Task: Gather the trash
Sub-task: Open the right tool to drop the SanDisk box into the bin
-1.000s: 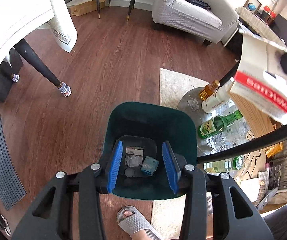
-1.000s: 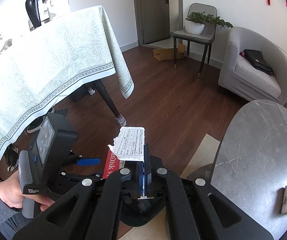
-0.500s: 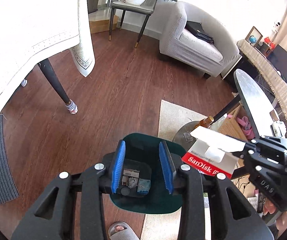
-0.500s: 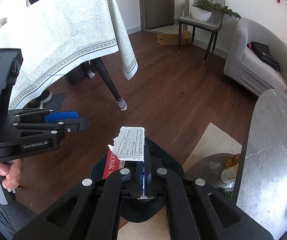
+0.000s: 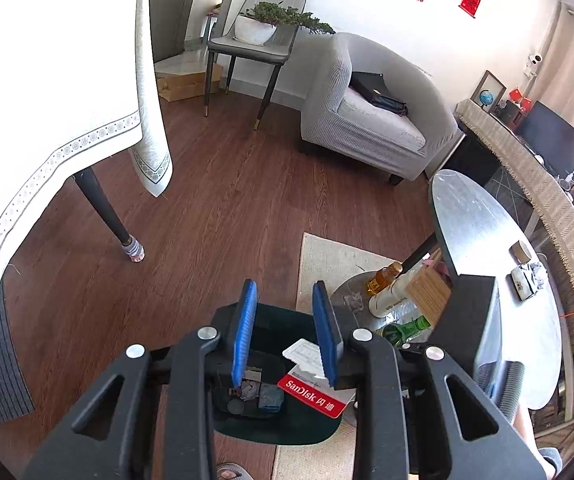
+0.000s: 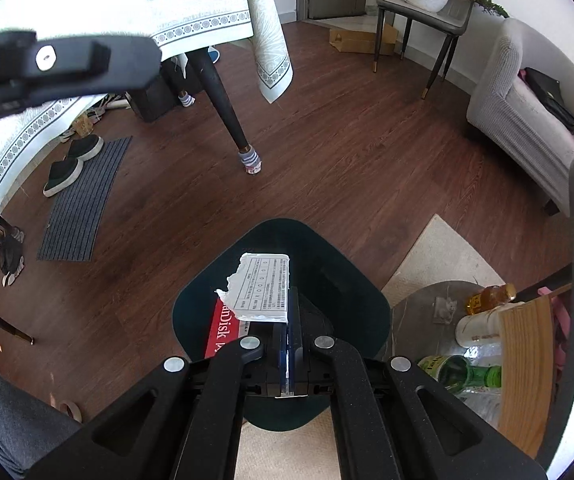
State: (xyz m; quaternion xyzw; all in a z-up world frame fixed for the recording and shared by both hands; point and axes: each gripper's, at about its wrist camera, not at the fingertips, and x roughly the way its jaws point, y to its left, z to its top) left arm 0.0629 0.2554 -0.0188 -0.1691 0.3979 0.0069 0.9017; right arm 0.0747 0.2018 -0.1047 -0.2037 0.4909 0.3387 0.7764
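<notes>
Dark brown wooden plank floor (image 5: 215, 208) runs under a white patterned tablecloth (image 5: 47, 92) at left, toward a grey armchair (image 5: 371, 120) and a round silver-grey desk (image 5: 483, 240) at right. The left gripper (image 5: 285, 334) hangs above a dark green plastic bin (image 6: 327, 280), its blue fingers (image 5: 245, 332) closing on nothing. The right gripper (image 6: 289, 344) pinches a torn red-and-white SanDisk card package (image 6: 263, 292) over the bin.

Both tools are matte black plastic with triangular cut-outs in the arms and round silver screw heads at the joints. The left gripper (image 5: 285, 330) carries ribbed blue pads (image 5: 244, 332); the right gripper (image 6: 290, 344) has dark blue ones. A grey trouser leg (image 6: 11, 420) shows at the lower left.
</notes>
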